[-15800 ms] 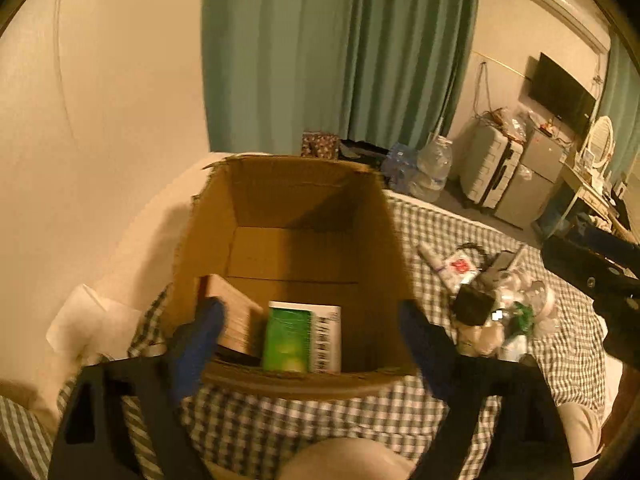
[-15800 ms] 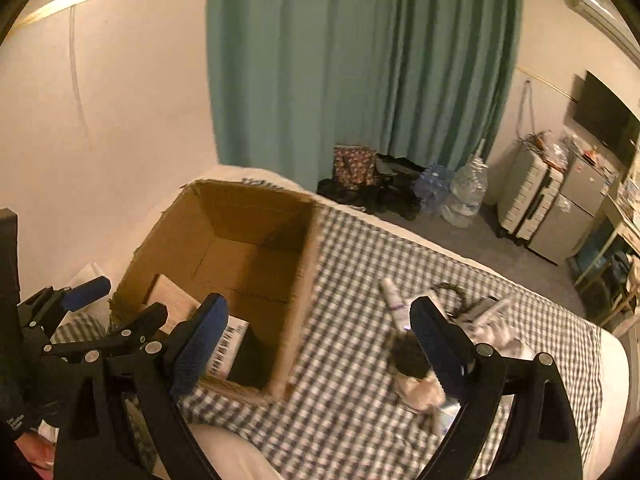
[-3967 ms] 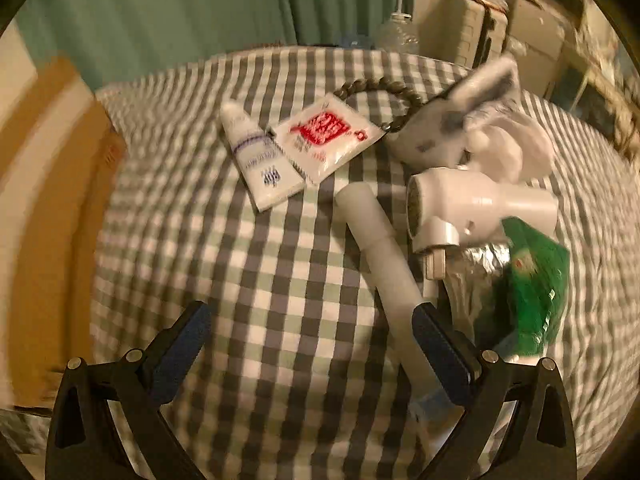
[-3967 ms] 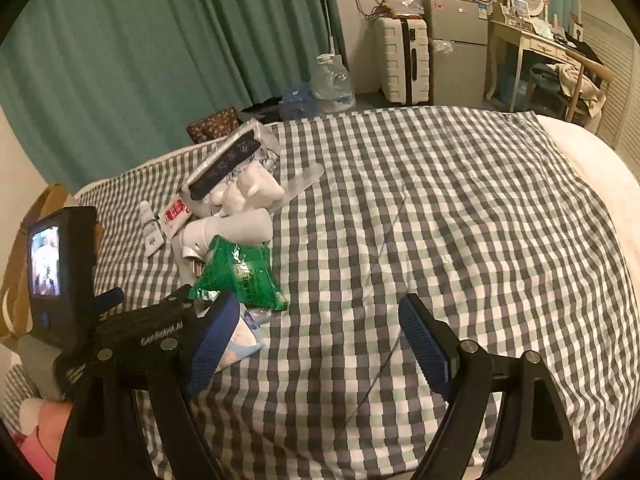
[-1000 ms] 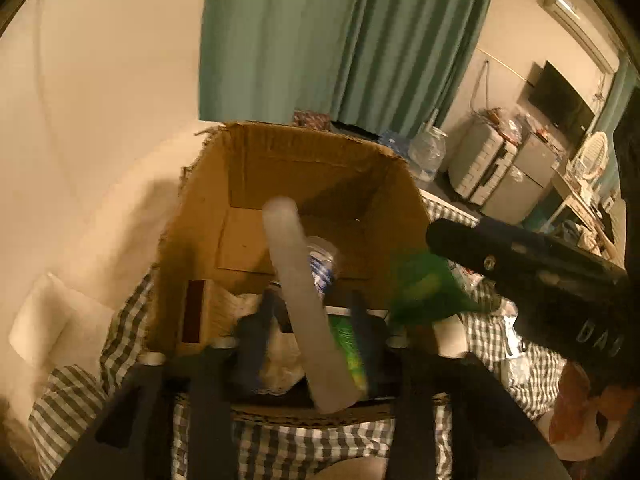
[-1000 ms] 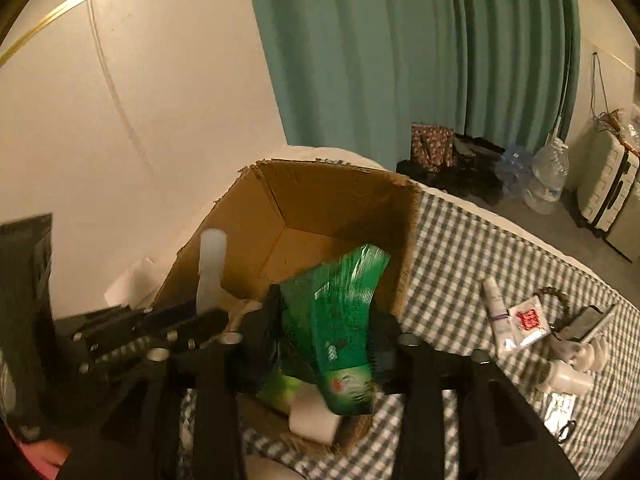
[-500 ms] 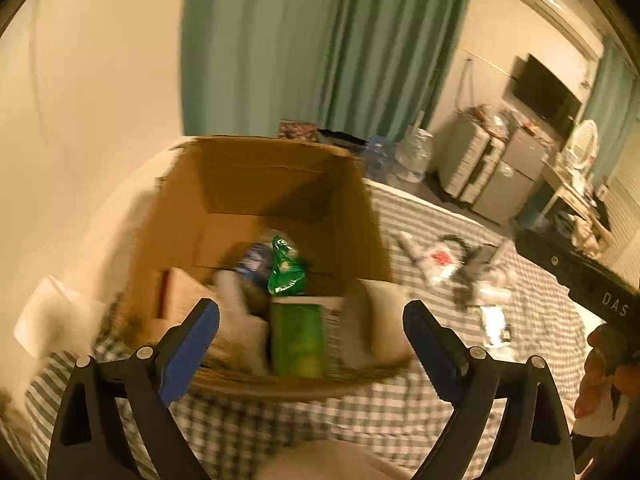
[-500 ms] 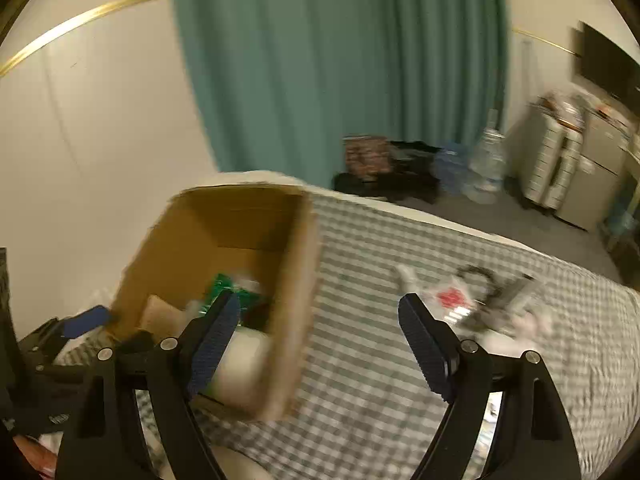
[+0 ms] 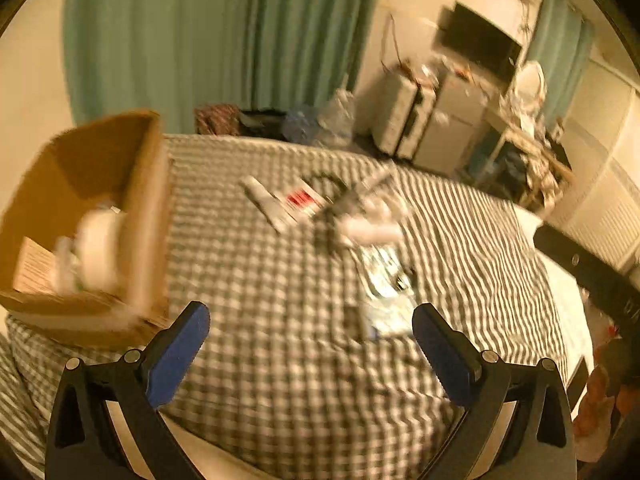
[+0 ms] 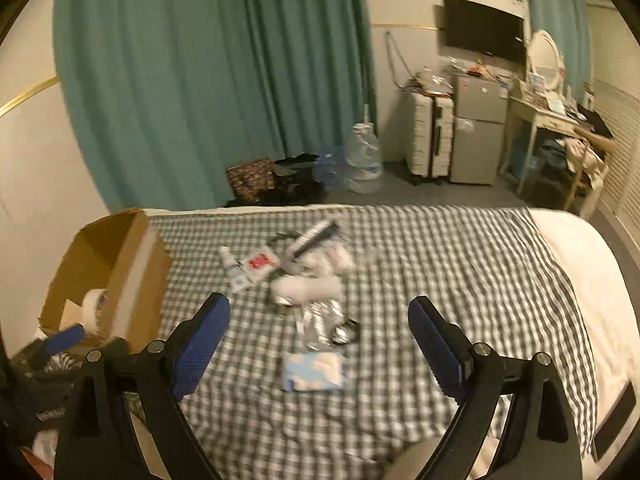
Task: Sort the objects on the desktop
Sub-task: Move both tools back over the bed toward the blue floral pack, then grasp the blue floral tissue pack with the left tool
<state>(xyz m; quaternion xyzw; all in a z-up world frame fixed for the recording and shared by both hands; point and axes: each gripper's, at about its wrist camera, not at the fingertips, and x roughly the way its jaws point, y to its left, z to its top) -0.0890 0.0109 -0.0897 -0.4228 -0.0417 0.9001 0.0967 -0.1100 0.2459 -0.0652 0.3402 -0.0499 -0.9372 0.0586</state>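
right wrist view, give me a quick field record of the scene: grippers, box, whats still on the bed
left gripper: open, empty
right gripper: open, empty
cardboard box: left side of the bed, open top, white roll inside
checked cover: spread over the bed
still out: white tube, red-and-white sachet, light blue packet, foil wrapper

No lettering can be read; the red mark on the white sachet (image 10: 259, 261) is blurred.
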